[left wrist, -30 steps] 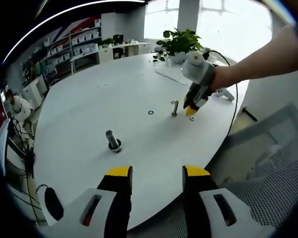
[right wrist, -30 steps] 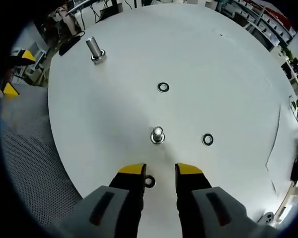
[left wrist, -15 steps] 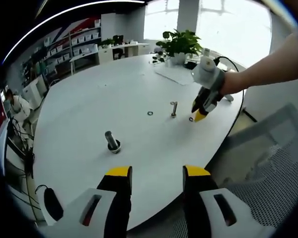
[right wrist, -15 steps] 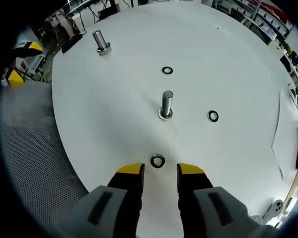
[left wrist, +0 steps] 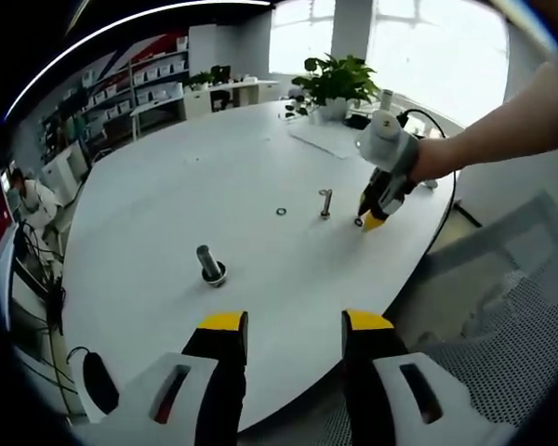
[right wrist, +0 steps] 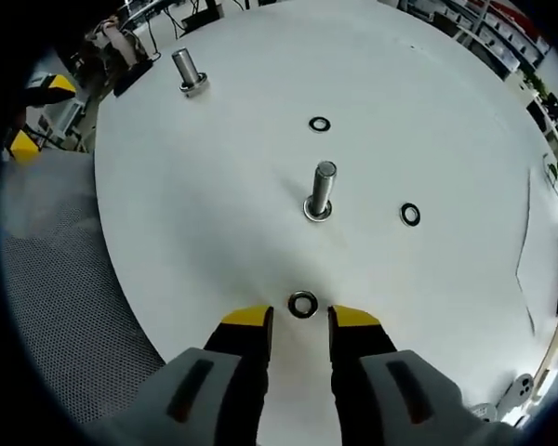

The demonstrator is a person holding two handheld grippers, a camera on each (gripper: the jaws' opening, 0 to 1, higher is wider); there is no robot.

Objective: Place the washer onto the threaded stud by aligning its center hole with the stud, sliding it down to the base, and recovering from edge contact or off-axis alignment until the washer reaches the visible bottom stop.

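A big white table (right wrist: 214, 223) holds everything. Near its edge a stud (right wrist: 320, 191) stands up straight. Just in front of the stud, toward the edge, a washer (right wrist: 302, 304) lies flat. The right gripper (right wrist: 298, 319) is open, with its yellow tips on each side of that washer. The left gripper (left wrist: 284, 323) is open too and holds nothing, far from the stud.

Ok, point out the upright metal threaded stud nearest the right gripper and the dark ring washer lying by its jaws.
upright metal threaded stud (right wrist: 321, 190), right gripper view, mid-shaft.
dark ring washer (right wrist: 303, 305), right gripper view, ring rim.
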